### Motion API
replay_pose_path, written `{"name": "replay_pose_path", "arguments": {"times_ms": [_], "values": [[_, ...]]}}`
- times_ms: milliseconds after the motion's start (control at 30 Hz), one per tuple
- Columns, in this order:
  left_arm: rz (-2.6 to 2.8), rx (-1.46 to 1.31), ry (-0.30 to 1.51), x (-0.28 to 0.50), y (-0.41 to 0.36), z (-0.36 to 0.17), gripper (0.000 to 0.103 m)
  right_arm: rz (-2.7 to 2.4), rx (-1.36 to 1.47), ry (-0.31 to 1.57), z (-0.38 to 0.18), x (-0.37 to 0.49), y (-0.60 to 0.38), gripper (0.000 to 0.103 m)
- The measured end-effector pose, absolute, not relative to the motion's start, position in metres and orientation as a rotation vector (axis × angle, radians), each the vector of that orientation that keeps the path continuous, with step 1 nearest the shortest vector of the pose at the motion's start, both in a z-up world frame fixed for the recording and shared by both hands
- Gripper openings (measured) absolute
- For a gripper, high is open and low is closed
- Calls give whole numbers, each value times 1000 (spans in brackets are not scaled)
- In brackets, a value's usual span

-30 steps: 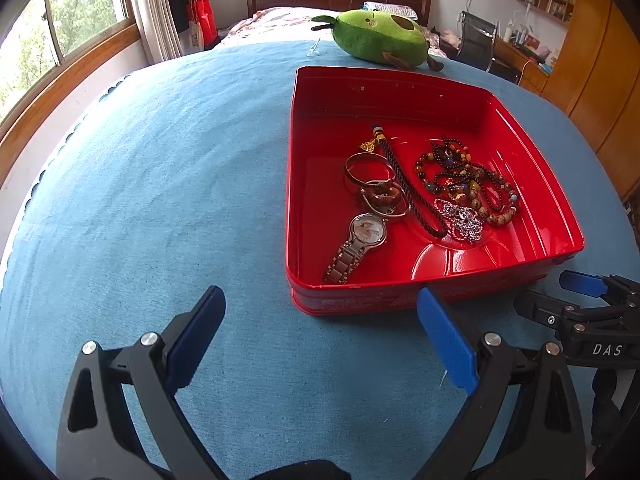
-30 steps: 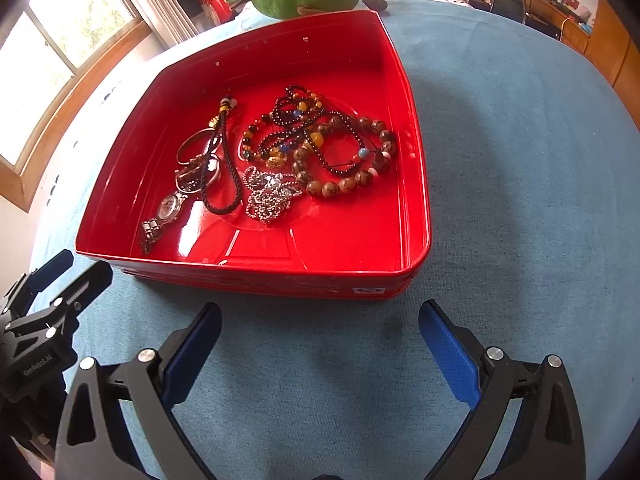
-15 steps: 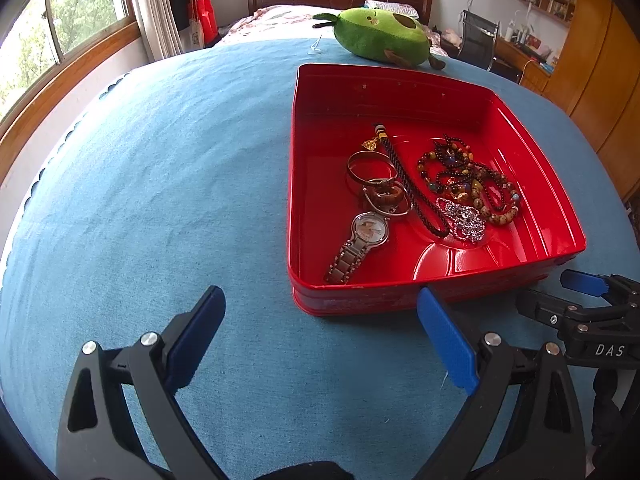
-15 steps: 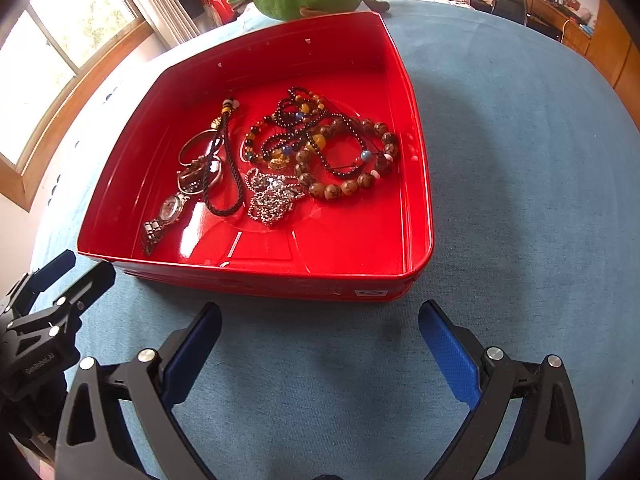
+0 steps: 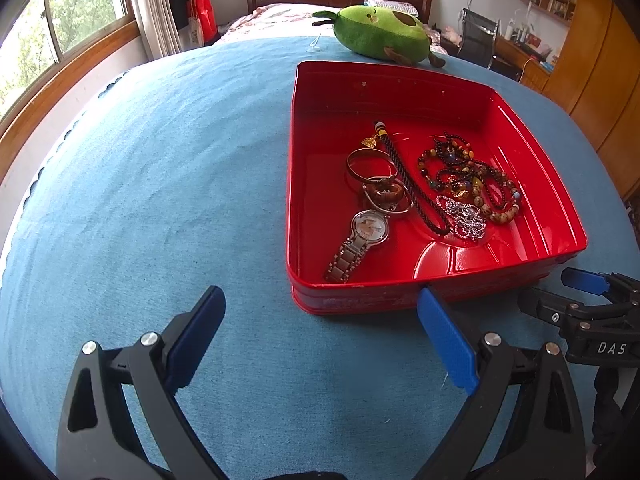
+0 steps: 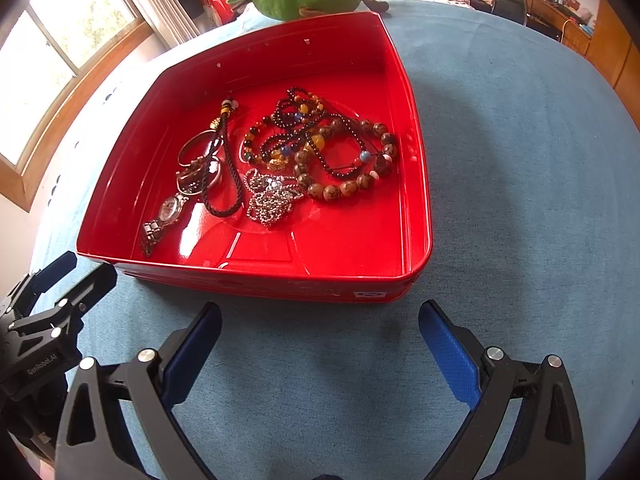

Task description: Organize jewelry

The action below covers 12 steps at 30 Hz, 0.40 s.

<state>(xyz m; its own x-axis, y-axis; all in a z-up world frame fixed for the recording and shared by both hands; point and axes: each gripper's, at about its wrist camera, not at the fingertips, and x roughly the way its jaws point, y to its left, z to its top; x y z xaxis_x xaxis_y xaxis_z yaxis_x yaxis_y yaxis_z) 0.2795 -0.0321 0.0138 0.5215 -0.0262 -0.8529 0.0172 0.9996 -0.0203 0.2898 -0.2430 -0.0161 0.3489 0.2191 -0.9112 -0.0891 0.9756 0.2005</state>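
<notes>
Little changes over last second: red tray (image 5: 400,296) sits slightly lower in left view. Left gripper (image 5: 320,312) and right gripper (image 6: 320,320) both gape wide, empty. Jewelry heap (image 6: 288,160) lies inside tray, just ahead of both. Early or late stage: unclear.

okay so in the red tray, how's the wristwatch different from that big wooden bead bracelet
The wristwatch is silver metal with a round dial; the wooden bead bracelet is brown beads with a few blue and white ones. The watch lies stretched out near the tray's left wall; the bracelet forms a loop tangled with other beads. Both rest in the red tray.
</notes>
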Motion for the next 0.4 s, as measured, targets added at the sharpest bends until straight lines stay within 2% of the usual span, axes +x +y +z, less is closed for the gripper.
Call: {"name": "replay_pose_path", "arguments": {"times_ms": [400], "values": [[-31,-16,1021,279,-31,14,96,202,121,1197,-16,290,-243,99]]}}
